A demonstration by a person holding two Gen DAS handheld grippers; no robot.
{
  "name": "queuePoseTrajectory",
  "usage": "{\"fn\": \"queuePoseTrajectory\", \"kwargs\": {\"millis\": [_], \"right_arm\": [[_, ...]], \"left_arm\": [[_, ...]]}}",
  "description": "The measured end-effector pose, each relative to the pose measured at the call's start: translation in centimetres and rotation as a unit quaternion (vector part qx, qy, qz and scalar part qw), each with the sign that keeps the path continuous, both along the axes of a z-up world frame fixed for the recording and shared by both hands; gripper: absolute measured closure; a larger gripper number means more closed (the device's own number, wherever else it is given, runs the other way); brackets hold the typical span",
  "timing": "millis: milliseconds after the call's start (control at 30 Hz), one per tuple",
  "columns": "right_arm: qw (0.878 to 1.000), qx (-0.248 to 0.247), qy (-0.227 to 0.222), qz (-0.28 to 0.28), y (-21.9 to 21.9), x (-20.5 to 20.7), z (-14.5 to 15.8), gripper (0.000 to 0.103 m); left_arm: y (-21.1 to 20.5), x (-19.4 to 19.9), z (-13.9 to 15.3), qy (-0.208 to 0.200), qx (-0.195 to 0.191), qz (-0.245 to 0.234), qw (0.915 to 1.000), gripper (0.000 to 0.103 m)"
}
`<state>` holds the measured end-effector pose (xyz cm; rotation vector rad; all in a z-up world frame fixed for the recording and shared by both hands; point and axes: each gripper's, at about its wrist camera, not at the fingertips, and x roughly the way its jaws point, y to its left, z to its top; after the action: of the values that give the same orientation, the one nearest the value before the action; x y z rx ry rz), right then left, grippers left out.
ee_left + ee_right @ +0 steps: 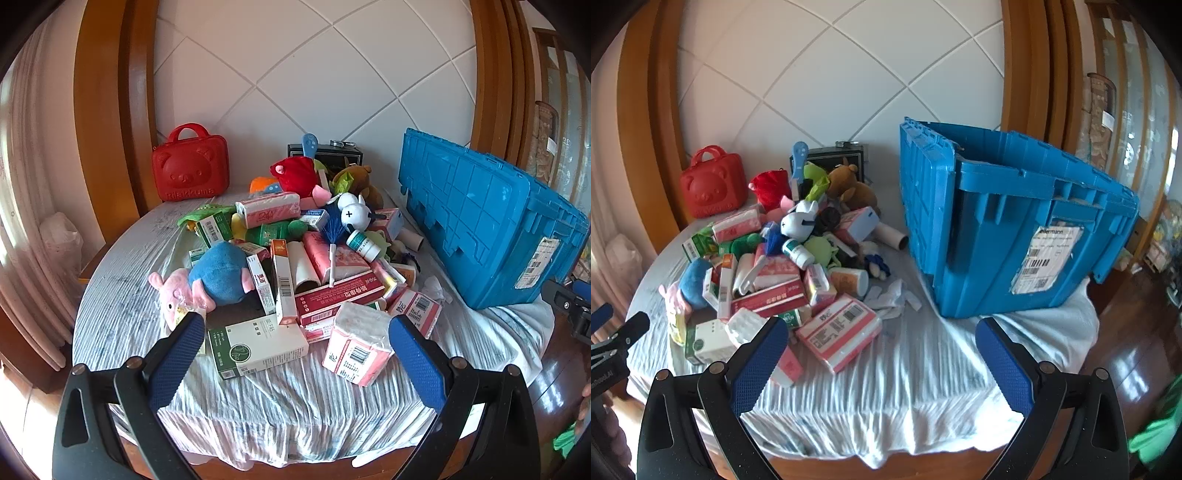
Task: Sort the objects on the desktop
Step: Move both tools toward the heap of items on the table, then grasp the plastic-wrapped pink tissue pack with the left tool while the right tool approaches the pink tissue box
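Note:
A heap of small boxes, tissue packs, bottles and plush toys covers the middle of the cloth-covered round table [122, 295]. In the left wrist view my left gripper [295, 328] is open above the near edge of the heap, with a green and white box [258, 345] and a pink tissue pack [356, 347] between its fingers' lines. A blue and pink plush pig [210, 277] lies at the heap's left. My right gripper [881, 332] is open over bare cloth, a pink labelled pack [840, 332] just ahead on its left. Neither gripper holds anything.
A large blue crate [1015, 229] stands on the table's right, its hinged lid [461, 206] up. A red bear case [190, 166] leans on the tiled wall at back left, a dark box [332, 153] behind the heap. Wooden floor lies right.

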<state>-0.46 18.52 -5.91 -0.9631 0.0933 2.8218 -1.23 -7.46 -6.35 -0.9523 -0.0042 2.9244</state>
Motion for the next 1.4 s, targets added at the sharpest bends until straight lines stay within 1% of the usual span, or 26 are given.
{"fn": "queuePoseTrajectory", "kwargs": {"millis": [33, 67, 200, 267, 400, 433, 567, 667, 700, 767, 833, 867, 900, 933, 967, 1000, 1100, 1133, 1167, 1233, 1400], "right_arm": [[1.0, -0.002, -0.003, 0.0, 0.1, -0.1, -0.6, 0.0], [1.0, -0.008, -0.016, 0.002, 0.2, -0.3, -1.5, 0.0], [0.996, -0.04, -0.078, 0.009, 1.3, -2.0, -5.2, 0.0], [0.995, -0.043, -0.094, 0.013, 1.7, -2.8, -6.7, 0.0], [0.991, -0.036, -0.129, 0.031, 2.5, -5.1, -9.4, 0.0], [0.989, -0.037, -0.136, 0.037, 2.8, -5.7, -10.0, 0.0], [0.985, -0.029, -0.158, 0.059, 4.1, -8.1, -11.8, 0.0], [0.982, -0.025, -0.168, 0.078, 4.6, -9.6, -12.8, 0.0], [0.981, -0.027, -0.172, 0.082, 5.0, -10.1, -13.1, 0.0], [0.979, -0.033, -0.178, 0.093, 5.4, -11.1, -13.8, 0.0], [0.976, -0.037, -0.186, 0.107, 5.5, -12.0, -14.5, 0.0], [0.974, -0.037, -0.19, 0.114, 5.4, -12.5, -15.0, 0.0], [0.973, -0.04, -0.195, 0.121, 5.2, -12.9, -15.4, 0.0], [0.97, -0.044, -0.199, 0.129, 5.1, -13.2, -15.8, 0.0], [0.969, -0.047, -0.203, 0.136, 4.8, -13.5, -16.2, 0.0], [0.967, -0.05, -0.206, 0.141, 4.6, -13.8, -16.5, 0.0], [0.963, -0.057, -0.212, 0.157, 3.8, -14.1, -17.2, 0.001], [0.962, -0.054, -0.214, 0.16, 3.4, -14.3, -17.4, 0.003], [0.961, -0.053, -0.216, 0.163, 3.1, -14.4, -17.5, 0.003], [0.959, -0.059, -0.22, 0.167, 2.7, -14.5, -17.7, 0.003], [0.959, -0.059, -0.22, 0.167, 1.7, -14.4, -17.6, 0.003]], "left_arm": [[0.1, -0.2, -0.7, -0.006, -0.002, -0.001, 1.0, 0.002], [0.1, -0.4, -1.5, -0.015, -0.003, -0.003, 0.9999, 0.002], [1.3, -1.7, -4.8, -0.056, -0.001, -0.022, 0.9982, 0.002], [2.4, -2.3, -6.3, -0.069, -0.003, -0.025, 0.9973, 0.002], [5.1, -4.1, -9.3, -0.111, 0.002, -0.022, 0.9936, 0.002], [5.7, -4.5, -9.8, -0.116, 0.003, -0.023, 0.993, 0.002], [8.6, -6.9, -11.5, -0.119, -0.007, 0.003, 0.9929, 0.002], [10.0, -9.0, -12.8, -0.131, -0.018, 0.042, 0.9903, 0.002], [10.1, -9.5, -13.1, -0.133, -0.016, 0.053, 0.9896, 0.002], [10.2, -10.2, -13.6, -0.134, -0.013, 0.072, 0.9883, 0.002], [10.5, -10.3, -13.7, -0.132, -0.024, 0.08, 0.9877, 0.002], [10.4, -10.2, -13.7, -0.127, -0.029, 0.08, 0.9883, 0.004], [10.4, -10.0, -13.6, -0.122, -0.035, 0.078, 0.9888, 0.013], [10.2, -9.8, -13.5, -0.12, -0.044, 0.08, 0.9886, 0.017], [9.8, -9.8, -13.4, -0.123, -0.052, 0.083, 0.9875, 0.017], [9.1, -9.7, -13.4, -0.126, -0.051, 0.087, 0.9869, 0.017], [6.7, -9.3, -13.2, -0.137, -0.032, 0.096, 0.9853, 0.017], [6.1, -9.2, -13.1, -0.14, -0.03, 0.1, 0.9845, 0.017], [5.5, -9.1, -13.1, -0.144, -0.03, 0.105, 0.9835, 0.017], [4.4, -8.7, -13.1, -0.146, -0.022, 0.11, 0.9829, 0.015], [3.5, -8.3, -13.2, -0.16, 0.005, 0.119, 0.9799, 0.014]]}}
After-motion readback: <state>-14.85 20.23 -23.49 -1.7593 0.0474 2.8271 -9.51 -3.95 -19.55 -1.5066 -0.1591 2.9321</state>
